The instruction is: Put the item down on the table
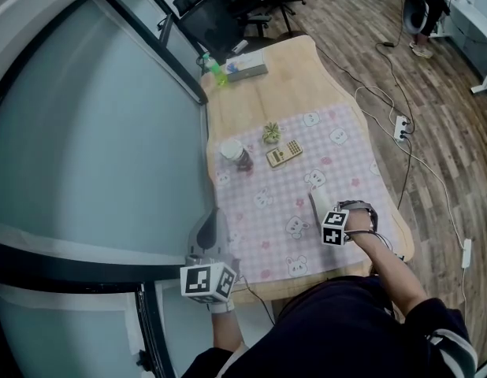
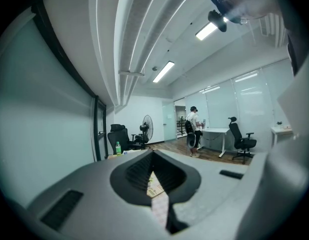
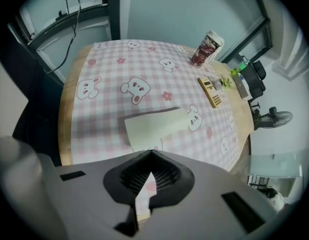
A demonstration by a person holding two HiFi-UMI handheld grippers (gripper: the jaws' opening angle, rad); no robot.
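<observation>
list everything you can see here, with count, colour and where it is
table: 1, light wood, centre
cloth: 1, pink check with bears, table's near half
flat item: 1, cream, on the cloth just ahead of the right gripper
cup: 1, white lid, dark red body, cloth's left side
calculator: 1, tan, mid cloth
small plant: 1, green, beside the calculator
bottle: 1, green, table's far end
box: 1, pale grey, beside the bottle
office chairs: at least 2, black, beyond the table
power strip: 1, white, floor on the right
person: 1, far across the room
left gripper: 1, grey, shut, empty
right gripper: 1, grey, shut, over the cloth
</observation>
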